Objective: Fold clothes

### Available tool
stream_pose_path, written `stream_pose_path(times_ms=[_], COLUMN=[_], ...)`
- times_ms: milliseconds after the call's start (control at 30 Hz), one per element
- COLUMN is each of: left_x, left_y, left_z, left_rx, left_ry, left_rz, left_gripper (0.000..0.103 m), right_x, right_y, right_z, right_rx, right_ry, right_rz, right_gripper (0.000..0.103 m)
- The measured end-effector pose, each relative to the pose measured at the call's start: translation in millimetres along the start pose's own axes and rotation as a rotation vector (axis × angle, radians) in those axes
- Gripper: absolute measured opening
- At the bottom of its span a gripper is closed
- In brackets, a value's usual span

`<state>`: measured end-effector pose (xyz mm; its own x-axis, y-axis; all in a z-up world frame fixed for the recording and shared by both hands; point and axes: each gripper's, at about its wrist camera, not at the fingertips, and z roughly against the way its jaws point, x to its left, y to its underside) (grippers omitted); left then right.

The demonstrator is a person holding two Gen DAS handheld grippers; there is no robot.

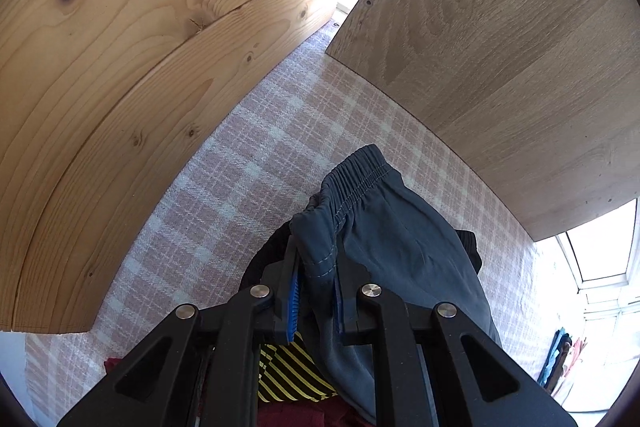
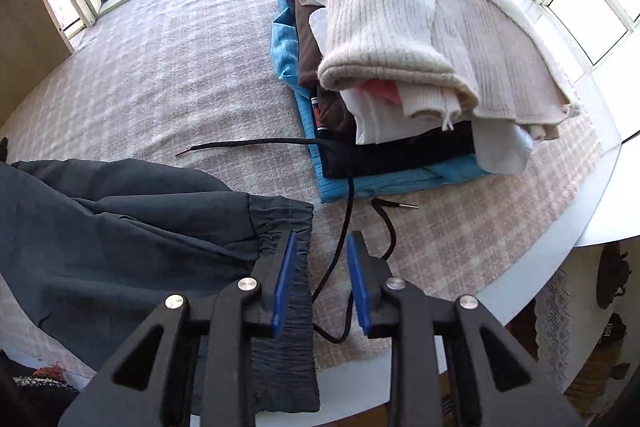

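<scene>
Ahead of your right gripper (image 2: 322,281) lies a pink checked blanket (image 2: 160,67) with a stack of folded clothes (image 2: 400,67) beyond the jaws. The grey shorts (image 2: 120,227) spread left of its parted jaws, waistband between them, unclamped. Your left gripper (image 1: 314,291) is closed on the shorts' hem, waistband (image 1: 352,175) dangling just past its fingertips.

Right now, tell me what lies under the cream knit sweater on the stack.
Under the cream knit sweater show pink, white, brown and black garments, with a blue garment at the bottom on the plaid cloth. Their middles are covered, so types stay unclear.
</scene>
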<state>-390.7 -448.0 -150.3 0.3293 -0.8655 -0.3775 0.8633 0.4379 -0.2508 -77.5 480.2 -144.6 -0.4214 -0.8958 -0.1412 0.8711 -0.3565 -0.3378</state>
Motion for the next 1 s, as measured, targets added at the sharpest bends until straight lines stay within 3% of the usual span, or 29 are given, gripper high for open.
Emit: stream_pose_path(times_ms=[33,67,200,300,367,467,500,600,700,767,900,1000], left_x=[1.4,1.4,-4.9,-19.3,-24.5,-15.7,-8.3,16.3,17.5,10.9,-5.2,-9.5], left_y=[0.1,1.1,6.7,11.7,9.4,1.4,-0.9,-6.0,-4.0,-2.4,0.6,7.4], left_z=[-0.5,0.1,13.4,41.4,46.8,26.8,17.3,-10.2,-13.2,-0.4,45.8,75.8], left_rx=[0.002,0.003,-0.021,-0.079,-0.079,-0.044,-0.025,0.025,0.009,-0.021,-0.091,-0.14], left_ry=[0.015,0.032,0.119,0.203,0.206,0.055,0.036,0.064,0.098,0.144,0.219,0.248], left_rz=[-0.003,-0.012,-0.046,-0.111,-0.158,-0.211,-0.204,-0.113,-0.096,-0.107,-0.146,-0.182], left_gripper=[0.012,0.012,0.012,0.012,0.013,0.013,0.013,0.013,0.013,0.013,0.013,0.013], right_x=[5.5,16.9,101.9,178.6,229.7,283.9,297.2,332.4,361.9,369.1,358.7,360.5], right_y=[-2.5,-5.2,-5.9,-3.2,-1.4,3.2,4.8,7.7,9.9,8.1,-10.5,-10.7], right_z=[9.9,18.8,27.0,7.9,-4.8,-25.4,-30.9,-33.2,-30.4,-43.9,-54.2,-48.1], right_rx=[-0.015,-0.029,-0.037,0.014,0.049,0.108,0.125,0.122,0.098,0.097,0.116,0.116], right_ry=[0.029,-0.002,-0.219,-0.306,-0.364,-0.428,-0.446,-0.501,-0.534,-0.473,-0.443,-0.479], right_rz=[0.014,0.033,0.169,0.309,0.402,0.485,0.5,0.53,0.591,0.616,0.52,0.539], right_gripper=[0.027,0.027,0.027,0.027,0.027,0.027,0.027,0.027,0.027,0.027,0.026,0.026])
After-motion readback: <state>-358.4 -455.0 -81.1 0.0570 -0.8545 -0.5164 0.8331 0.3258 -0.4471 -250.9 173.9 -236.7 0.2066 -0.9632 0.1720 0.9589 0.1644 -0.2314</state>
